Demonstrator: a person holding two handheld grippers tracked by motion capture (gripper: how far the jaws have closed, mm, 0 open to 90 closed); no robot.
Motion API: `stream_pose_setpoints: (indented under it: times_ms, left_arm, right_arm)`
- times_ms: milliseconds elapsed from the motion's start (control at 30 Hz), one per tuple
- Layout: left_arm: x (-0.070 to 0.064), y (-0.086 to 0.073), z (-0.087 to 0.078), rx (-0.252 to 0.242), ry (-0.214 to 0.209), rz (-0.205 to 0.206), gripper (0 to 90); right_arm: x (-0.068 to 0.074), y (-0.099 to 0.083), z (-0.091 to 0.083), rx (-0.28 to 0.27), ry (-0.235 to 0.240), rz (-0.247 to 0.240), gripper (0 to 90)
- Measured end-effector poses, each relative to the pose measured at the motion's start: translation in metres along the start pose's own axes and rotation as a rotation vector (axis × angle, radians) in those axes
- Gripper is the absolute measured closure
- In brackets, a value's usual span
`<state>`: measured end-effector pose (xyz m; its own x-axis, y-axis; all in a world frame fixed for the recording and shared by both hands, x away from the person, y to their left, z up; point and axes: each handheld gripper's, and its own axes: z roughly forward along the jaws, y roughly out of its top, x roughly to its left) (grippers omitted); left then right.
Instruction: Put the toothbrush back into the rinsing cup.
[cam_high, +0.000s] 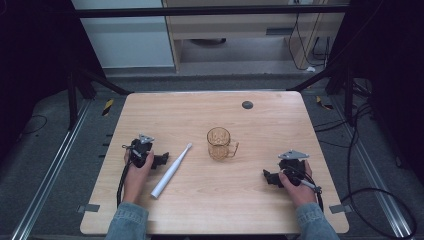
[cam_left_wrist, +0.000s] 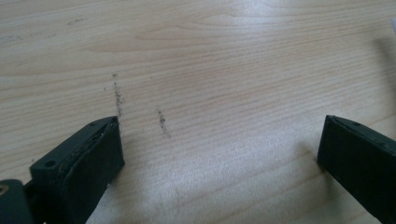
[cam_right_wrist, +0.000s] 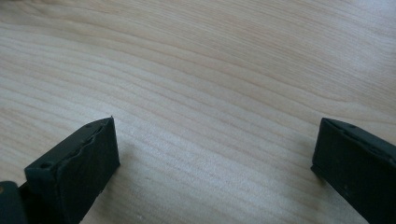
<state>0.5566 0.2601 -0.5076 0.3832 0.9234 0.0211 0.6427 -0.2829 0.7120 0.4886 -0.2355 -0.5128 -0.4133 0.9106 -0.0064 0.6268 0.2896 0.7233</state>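
Two grippers rest on the table (cam_high: 260, 200), jaws spread, with the toothbrush (cam_high: 171, 170) and the cup (cam_high: 219, 143) lying untouched between them.

From my seat I take the cup as my landmark: an amber see-through mug standing upright near the middle of the wooden top, its handle turned toward the right gripper (cam_high: 267, 177). Left of the cup, apart from it, the white toothbrush lies flat on a slant, its head end nearest the cup and its butt end toward the near edge. My left gripper (cam_high: 164, 159) sits farther left of the cup, just beside the toothbrush's middle; its jaws stand wide apart over bare wood with a few dark specks. My right gripper lies right of the cup and nearer to me, well apart from it, jaws equally wide, nothing between them.
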Motion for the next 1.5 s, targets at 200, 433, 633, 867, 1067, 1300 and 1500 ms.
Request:
stream_pose_setpoints:
  times_ms: [200,433,633,867,1067,1300,1500]
  left_arm:
    - [0.0,-0.003,-0.003,0.001,-0.001,-0.001,0.0]
    - [-0.001,-0.002,-0.006,0.019,-0.007,0.016,0.7]
    - [-0.009,0.002,-0.018,0.023,0.001,0.082,2.9]
    - [-0.01,0.008,-0.044,-0.023,0.022,0.061,2.6]
    - [-0.009,0.009,-0.061,-0.053,0.02,0.013,2.9]
    - [-0.018,-0.002,-0.075,-0.009,0.002,0.031,3.1]
    - [-0.029,0.0,-0.084,0.014,0.008,0.089,3.4]
  right_arm:
    - [0.001,-0.003,-0.003,0.0,0.013,-0.006,0.4]
    - [0.0,-0.002,-0.002,0.001,0.017,-0.013,0.4]
    - [0.0,-0.002,-0.002,0.001,0.018,-0.015,0.3]
    - [0.0,-0.002,-0.002,0.001,0.017,-0.016,0.3]
    - [0.0,-0.002,-0.002,0.001,0.018,-0.016,0.3]
    - [0.0,-0.002,-0.002,0.001,0.018,-0.016,0.4]
    - [-0.001,-0.002,-0.002,0.001,0.025,-0.02,0.4]
